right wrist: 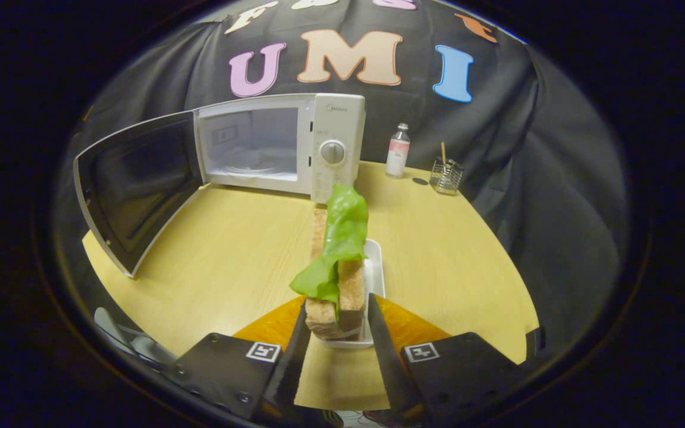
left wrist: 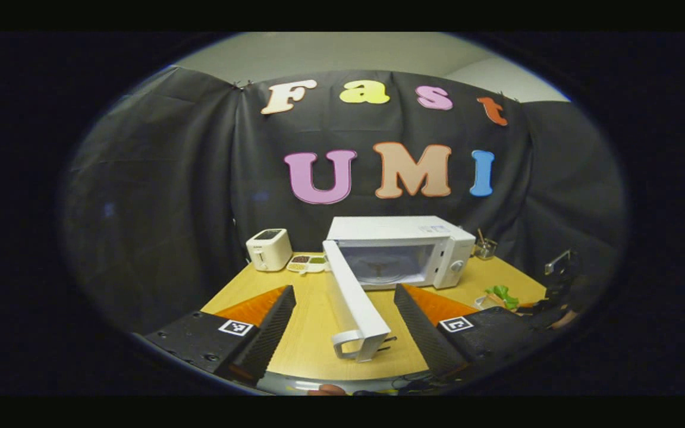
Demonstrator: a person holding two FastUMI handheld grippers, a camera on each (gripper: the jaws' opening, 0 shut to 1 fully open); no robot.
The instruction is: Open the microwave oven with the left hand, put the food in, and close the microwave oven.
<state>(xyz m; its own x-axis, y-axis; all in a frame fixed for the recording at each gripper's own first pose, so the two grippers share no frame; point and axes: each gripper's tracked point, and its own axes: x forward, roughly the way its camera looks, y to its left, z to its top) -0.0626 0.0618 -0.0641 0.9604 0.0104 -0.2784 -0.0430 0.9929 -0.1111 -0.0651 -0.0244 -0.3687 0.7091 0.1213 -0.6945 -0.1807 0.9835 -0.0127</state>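
Left tongs (left wrist: 342,333): fingers spread wide, holding nothing; the open microwave door's handle end lies between them, touching neither. Inner faces ribbed black, outer backs orange.

Right tongs (right wrist: 338,351): fingers narrow, one on each side of the near end of the food tray (right wrist: 376,261); whether both press on it cannot be told, as the contact sits low and foreshortened.

Food (right wrist: 342,267): two brown bread-like slabs standing on edge with a green leaf draped over them, in the white tray, on the table (right wrist: 229,255), well apart from the microwave. In the left gripper view it is a small green patch at the right edge (left wrist: 500,294), partly hidden by a dark gripper body.

Microwave door (left wrist: 351,297): swung fully open, edge-on in the left gripper view; dark inner window shows in the right gripper view (right wrist: 137,187).

Microwave (right wrist: 277,142): white, cavity open and unlit; a turntable is faint inside.

Toaster (left wrist: 269,249) and small compartment dish (left wrist: 307,263): left of the microwave; contents too small to identify.

Bottle (right wrist: 398,151), wire holder (right wrist: 445,175): right of the microwave, near the wall.
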